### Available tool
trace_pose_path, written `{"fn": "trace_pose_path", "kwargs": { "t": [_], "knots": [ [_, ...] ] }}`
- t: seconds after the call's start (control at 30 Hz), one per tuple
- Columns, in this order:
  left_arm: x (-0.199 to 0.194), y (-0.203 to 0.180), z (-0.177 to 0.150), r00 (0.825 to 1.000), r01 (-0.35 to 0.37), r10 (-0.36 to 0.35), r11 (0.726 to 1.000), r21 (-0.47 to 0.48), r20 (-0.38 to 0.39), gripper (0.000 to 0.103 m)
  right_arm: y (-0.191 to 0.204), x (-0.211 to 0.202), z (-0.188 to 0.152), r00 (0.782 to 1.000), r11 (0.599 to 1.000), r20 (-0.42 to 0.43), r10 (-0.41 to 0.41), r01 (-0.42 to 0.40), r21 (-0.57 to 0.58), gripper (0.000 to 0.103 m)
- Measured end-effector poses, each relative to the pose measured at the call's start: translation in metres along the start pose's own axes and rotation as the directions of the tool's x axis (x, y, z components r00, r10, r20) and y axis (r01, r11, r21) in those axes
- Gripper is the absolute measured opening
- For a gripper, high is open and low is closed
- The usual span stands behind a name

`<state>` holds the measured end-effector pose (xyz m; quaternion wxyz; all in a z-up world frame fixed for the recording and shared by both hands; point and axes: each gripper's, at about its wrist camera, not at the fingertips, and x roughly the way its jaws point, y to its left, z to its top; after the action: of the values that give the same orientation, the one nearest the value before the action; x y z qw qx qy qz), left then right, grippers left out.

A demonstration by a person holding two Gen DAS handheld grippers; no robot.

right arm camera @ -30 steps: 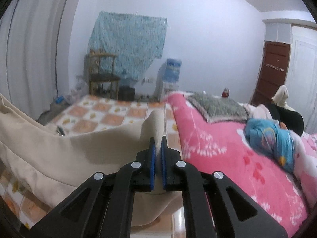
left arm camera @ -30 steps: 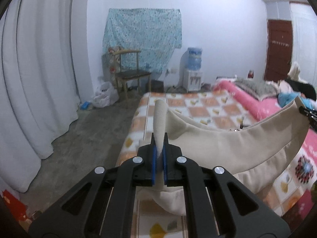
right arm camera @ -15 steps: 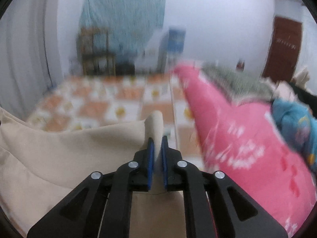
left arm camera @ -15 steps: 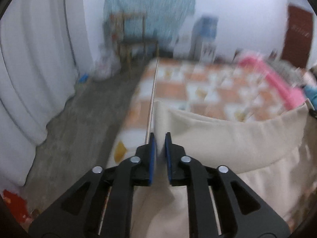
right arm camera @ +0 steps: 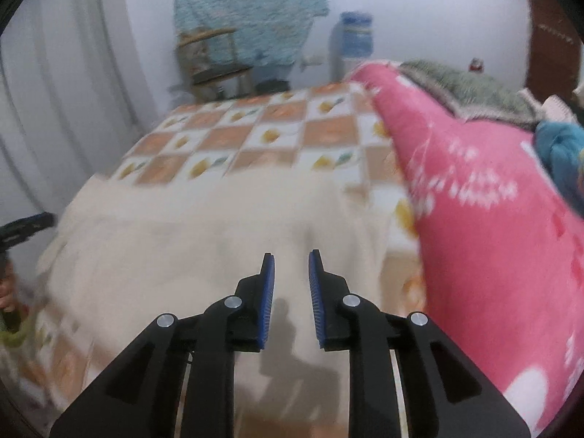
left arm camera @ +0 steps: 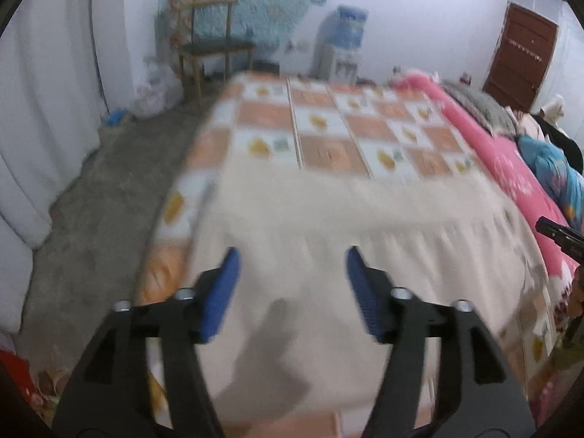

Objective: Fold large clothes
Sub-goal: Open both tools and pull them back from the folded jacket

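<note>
A large beige garment [left arm camera: 328, 241] [right arm camera: 204, 233] lies spread flat on the checked bedspread [left arm camera: 328, 127] [right arm camera: 255, 135], blurred by motion. My left gripper [left arm camera: 290, 259] hovers over its left part, its jaws opening wide with no cloth between the blue pads [left arm camera: 228, 273]. My right gripper [right arm camera: 291, 262] hovers over the garment's right part, its jaws opening a little, with nothing pinched between them. The tip of the right gripper shows at the right edge of the left wrist view, and the left one at the left edge of the right wrist view.
A pink blanket [right arm camera: 492, 219] is heaped along the bed's right side with a grey cushion [right arm camera: 467, 91] and blue bundle [left arm camera: 554, 171] beyond. A wooden chair [left arm camera: 211, 47], water dispenser [left arm camera: 343, 47] and white curtain [left arm camera: 43, 109] line the far wall and left. Grey floor [left arm camera: 109, 200] lies left of the bed.
Both grippers let go of the beige garment's corners and opened. The garment dropped from hanging between them to lying flat on the bed. Both views tilted downward.
</note>
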<state>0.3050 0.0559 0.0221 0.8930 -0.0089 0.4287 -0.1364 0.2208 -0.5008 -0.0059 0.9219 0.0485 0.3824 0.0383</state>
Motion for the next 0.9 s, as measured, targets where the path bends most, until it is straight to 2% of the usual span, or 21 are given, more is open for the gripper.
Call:
{"fn": "trace_pose_path", "kwargs": {
  "t": [0.07, 0.13, 0.2, 0.23, 0.33, 0.43, 0.5, 0.53, 0.6, 0.7, 0.9],
  "knots": [
    [0.014, 0.001, -0.023, 0.997, -0.032, 0.029, 0.999, -0.032, -0.076, 0.071, -0.003, 0.004, -0.023, 0.999, 1.0, -0.052, -0.004, 0.005, 0.016, 0.022],
    [0.03, 0.005, -0.04, 0.986, -0.088, 0.082, 0.995, -0.038, -0.145, 0.072, -0.012, 0.019, -0.048, 0.988, 0.998, -0.154, -0.03, 0.038, 0.053, 0.023],
    [0.025, 0.005, -0.048, 0.986, -0.135, 0.131, 0.99, -0.03, -0.107, 0.074, -0.014, 0.01, -0.06, 0.99, 0.996, -0.137, -0.023, 0.034, 0.076, 0.022],
    [0.02, 0.003, -0.048, 0.982, -0.155, 0.152, 0.988, -0.023, -0.112, 0.074, -0.011, 0.003, -0.059, 0.991, 0.996, -0.131, -0.039, 0.049, 0.07, 0.022],
    [-0.008, -0.005, -0.05, 0.988, -0.148, 0.146, 0.989, -0.025, -0.058, 0.074, 0.004, -0.024, -0.058, 0.986, 0.991, -0.097, -0.134, 0.136, 0.016, 0.025],
    [-0.034, -0.019, -0.057, 0.992, -0.128, 0.128, 0.991, -0.023, -0.02, 0.08, 0.016, -0.05, -0.061, 0.99, 0.992, -0.065, -0.124, 0.126, 0.03, 0.039],
    [-0.051, -0.03, -0.064, 0.994, -0.11, 0.11, 0.994, -0.023, -0.005, 0.086, 0.024, -0.066, -0.065, 0.994, 0.994, -0.042, -0.097, 0.099, 0.047, 0.056],
    [-0.062, -0.036, -0.069, 0.995, -0.102, 0.102, 0.995, -0.022, 0.003, 0.086, 0.032, -0.076, -0.069, 0.996, 0.995, -0.025, -0.08, 0.081, 0.051, 0.06],
    [-0.077, -0.046, -0.074, 0.995, -0.095, 0.096, 0.995, -0.022, 0.019, 0.091, 0.048, -0.09, -0.073, 0.998, 0.996, 0.005, -0.065, 0.064, 0.065, 0.079],
    [-0.099, -0.062, -0.081, 0.994, -0.095, 0.097, 0.995, -0.036, 0.043, 0.094, 0.067, -0.103, -0.079, 0.998, 0.995, 0.027, -0.065, 0.063, 0.079, 0.086],
    [-0.125, -0.085, -0.087, 0.991, -0.099, 0.102, 0.994, -0.048, 0.081, 0.094, 0.108, -0.124, -0.08, 0.992, 0.997, 0.1, -0.075, 0.072, 0.034, 0.096]
  ]
}}
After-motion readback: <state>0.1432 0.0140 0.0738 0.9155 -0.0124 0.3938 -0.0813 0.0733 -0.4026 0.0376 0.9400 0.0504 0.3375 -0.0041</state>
